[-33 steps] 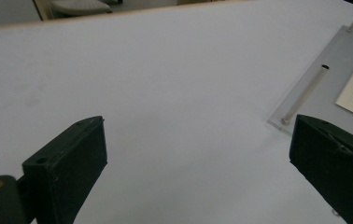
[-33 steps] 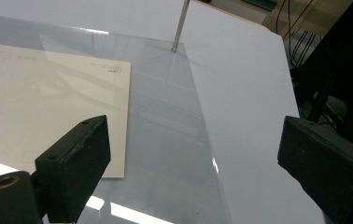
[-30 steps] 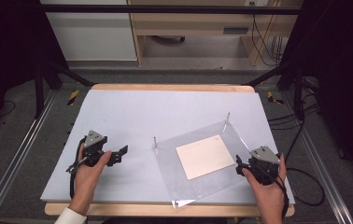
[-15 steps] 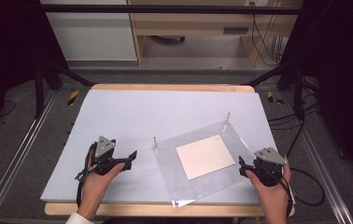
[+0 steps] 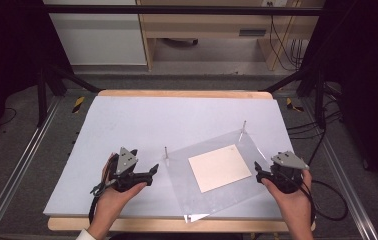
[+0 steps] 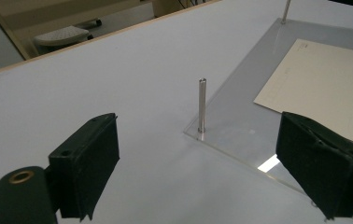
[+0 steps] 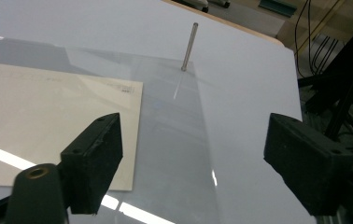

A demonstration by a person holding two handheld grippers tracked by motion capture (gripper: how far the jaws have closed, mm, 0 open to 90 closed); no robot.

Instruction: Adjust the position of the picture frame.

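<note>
Two grippers flank your clear plate (image 5: 212, 185) at lower centre: left gripper (image 5: 149, 172) and right gripper (image 5: 258, 172) just beside its edges, fingers wide but closing, holding nothing.

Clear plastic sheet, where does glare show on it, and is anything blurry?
Right gripper view: bright streaks of glare cross the clear plastic sheet near the bottom edge. Left gripper view: one bright patch; the black jaws look soft. High view: a small glint at the sheet's near corner.

Clear sheet (image 5: 217, 180) between both grippers (image 5: 153, 171)

White table (image 5: 142, 120), clear sheet (image 5: 192, 187) atop
</note>
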